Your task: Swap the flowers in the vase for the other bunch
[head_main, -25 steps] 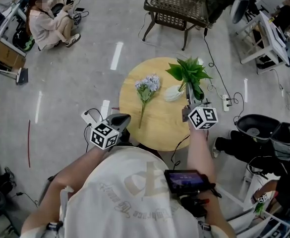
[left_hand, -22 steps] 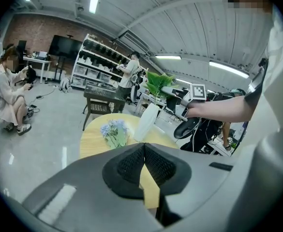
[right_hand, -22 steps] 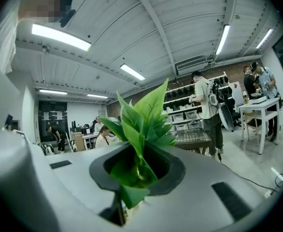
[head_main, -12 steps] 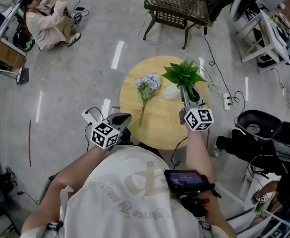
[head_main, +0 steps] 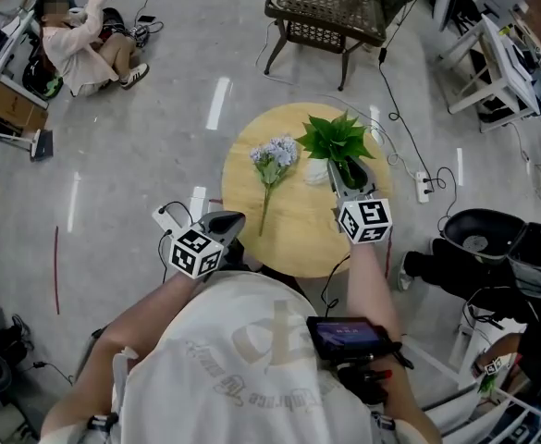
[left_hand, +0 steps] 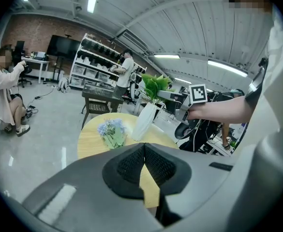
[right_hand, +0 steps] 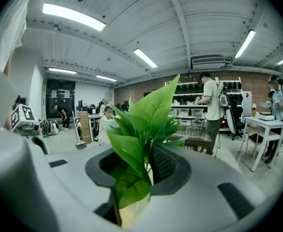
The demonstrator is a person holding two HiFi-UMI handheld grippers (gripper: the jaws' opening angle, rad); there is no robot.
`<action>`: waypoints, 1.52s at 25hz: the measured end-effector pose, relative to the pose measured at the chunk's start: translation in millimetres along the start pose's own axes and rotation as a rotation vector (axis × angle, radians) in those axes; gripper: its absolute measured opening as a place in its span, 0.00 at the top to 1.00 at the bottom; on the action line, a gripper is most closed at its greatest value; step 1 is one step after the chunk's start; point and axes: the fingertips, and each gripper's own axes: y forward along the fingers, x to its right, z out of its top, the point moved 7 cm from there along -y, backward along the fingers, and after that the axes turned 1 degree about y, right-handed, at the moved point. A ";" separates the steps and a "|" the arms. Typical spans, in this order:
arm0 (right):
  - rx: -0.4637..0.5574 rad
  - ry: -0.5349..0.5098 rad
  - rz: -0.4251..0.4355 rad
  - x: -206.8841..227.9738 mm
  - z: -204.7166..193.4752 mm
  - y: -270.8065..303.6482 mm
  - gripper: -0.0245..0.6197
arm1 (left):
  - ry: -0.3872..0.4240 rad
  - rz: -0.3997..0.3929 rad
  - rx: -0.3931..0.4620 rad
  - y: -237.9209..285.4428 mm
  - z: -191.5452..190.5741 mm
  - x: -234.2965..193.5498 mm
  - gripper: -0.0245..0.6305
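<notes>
- Head view: a round pale wooden table (head_main: 298, 243) carries a pale blue flower bunch (head_main: 273, 166) lying flat, its long axis running from the blossoms on the far side to the stem end nearest the person; beside it a green leafy bunch (head_main: 337, 139) stands in a white tapered vase (head_main: 316, 170); the right gripper (head_main: 346, 176) reaches in at the leaves; the left gripper (head_main: 228, 222) hangs by the near table edge.
- Left gripper view: the left gripper (left_hand: 144, 146) is clenched on nothing; the vase (left_hand: 144, 122) stands with its long axis up and the leaves on top; the blue bunch (left_hand: 111, 129) lies just left of it.
- Right gripper view: the right gripper (right_hand: 140, 166) has just been opening; its jaws stand parted on either side of the green leafy bunch (right_hand: 148, 115), which points upward.
</notes>
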 end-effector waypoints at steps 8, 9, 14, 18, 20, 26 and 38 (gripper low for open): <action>-0.036 -0.066 0.012 -6.3 1.6 -4.7 0.74 | 0.006 -0.008 -0.003 1.4 0.5 2.9 0.95; -0.039 -0.074 0.015 -7.6 1.5 -5.6 0.73 | 0.008 -0.009 -0.003 1.4 0.0 3.5 0.95; -0.040 -0.101 0.007 -12.2 1.4 -10.9 0.70 | 0.012 -0.015 -0.001 0.7 -3.1 3.8 0.95; -0.025 -0.106 0.001 -13.5 3.6 -18.9 0.70 | 0.017 -0.017 -0.001 0.2 -4.9 5.0 0.95; -0.020 -0.103 -0.003 -12.1 4.8 -21.2 0.69 | 0.020 -0.020 -0.003 1.5 -3.9 4.9 0.95; 0.004 -0.085 -0.003 -11.1 11.9 -27.4 0.65 | 0.034 -0.037 -0.007 3.5 2.0 4.2 0.95; 0.034 -0.027 -0.007 -10.1 19.5 -48.5 0.65 | 0.066 -0.060 0.019 7.8 26.4 -5.9 0.95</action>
